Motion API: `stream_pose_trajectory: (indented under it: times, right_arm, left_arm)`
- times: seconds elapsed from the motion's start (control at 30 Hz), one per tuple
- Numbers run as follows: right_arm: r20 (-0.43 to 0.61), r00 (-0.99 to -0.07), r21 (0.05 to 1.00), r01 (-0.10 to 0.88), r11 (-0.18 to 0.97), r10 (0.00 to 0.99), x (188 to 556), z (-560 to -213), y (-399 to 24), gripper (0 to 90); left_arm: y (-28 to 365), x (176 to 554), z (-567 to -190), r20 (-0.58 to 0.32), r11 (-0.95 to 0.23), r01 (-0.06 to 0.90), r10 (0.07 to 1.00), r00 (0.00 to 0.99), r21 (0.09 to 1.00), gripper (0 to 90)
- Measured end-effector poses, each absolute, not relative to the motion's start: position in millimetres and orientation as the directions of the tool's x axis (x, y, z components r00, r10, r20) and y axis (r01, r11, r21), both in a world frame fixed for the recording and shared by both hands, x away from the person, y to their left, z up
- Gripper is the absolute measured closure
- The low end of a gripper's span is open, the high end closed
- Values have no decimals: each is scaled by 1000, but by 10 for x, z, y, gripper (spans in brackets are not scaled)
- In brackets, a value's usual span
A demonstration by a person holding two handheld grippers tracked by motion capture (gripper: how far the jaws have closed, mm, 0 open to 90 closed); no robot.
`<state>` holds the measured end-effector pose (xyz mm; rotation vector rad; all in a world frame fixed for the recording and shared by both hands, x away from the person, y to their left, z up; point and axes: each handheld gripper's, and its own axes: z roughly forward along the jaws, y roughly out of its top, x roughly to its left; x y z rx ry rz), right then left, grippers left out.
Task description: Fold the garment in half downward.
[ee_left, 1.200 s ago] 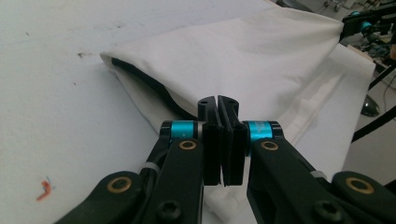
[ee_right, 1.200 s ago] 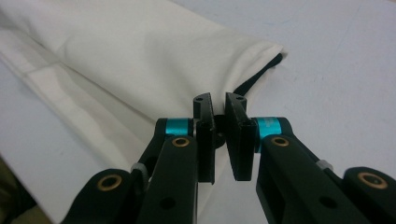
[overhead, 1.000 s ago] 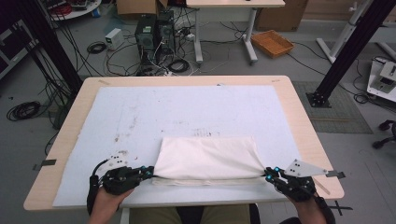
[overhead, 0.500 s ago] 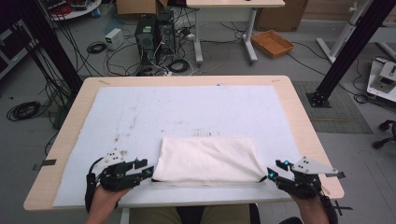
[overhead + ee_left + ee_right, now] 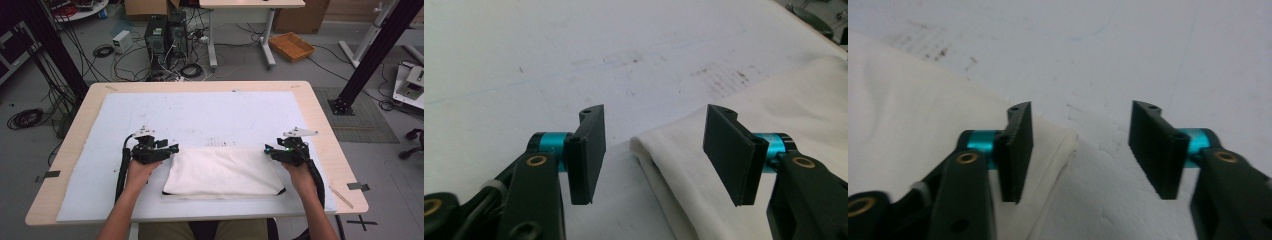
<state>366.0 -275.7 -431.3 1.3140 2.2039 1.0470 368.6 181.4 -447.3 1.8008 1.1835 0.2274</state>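
On the floor beyond the left edge of the tabletop (image 5: 95, 95), coiled cables (image 5: 22, 118) are seen beside a black post (image 5: 45, 40). The wooden tabletop is covered almost to its edges by a white mat (image 5: 150, 115), faintly stained near its middle. Left of centre, towards the near edge, the left gripper (image 5: 172, 149) is held in a hand (image 5: 141, 170); its jaws have just been opening and stand apart, with the far left corner of the cloth (image 5: 225, 172) lying between them but not pressed, as is shown in the left gripper view (image 5: 654, 150). The folded cream cloth is laid flat at the middle of the near edge, a dark hem showing along its near side. At its far right corner the right gripper (image 5: 267, 150) is held, jaws likewise just opened and standing apart; in the right gripper view (image 5: 1080, 150) the cloth's corner (image 5: 923, 125) is seen under one jaw, unpinched. Behind the far edge, two computer towers (image 5: 162, 37) are set among tangled leads; farther right a wicker tray (image 5: 291, 46) is placed on the floor, and a slanted black strut (image 5: 372, 55) is seen past the right edge.
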Motion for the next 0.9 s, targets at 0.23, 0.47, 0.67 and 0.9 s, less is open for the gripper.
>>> stream_pose_trajectory:
  times: [0.23,0.47,0.67,0.9]
  right_arm:
    - [92,-573,707,613,352,815,3689,-4412,-2748,866]
    - [-22,-527,767,536,352,850,3715,-4323,-2822,881]
    - [-30,-478,789,528,314,878,3858,-4293,-2882,876]
    - [-18,-440,805,526,274,898,3680,-4236,-2934,510]
  left_arm:
    - [1767,3670,-4502,-293,-150,640,795,532,753,825]
    - [1790,3633,-4402,-313,-35,575,811,494,817,859]
    - [1748,3715,-4445,-306,7,556,841,447,831,831]
    - [1820,3477,-4357,-293,-13,547,834,468,837,627]
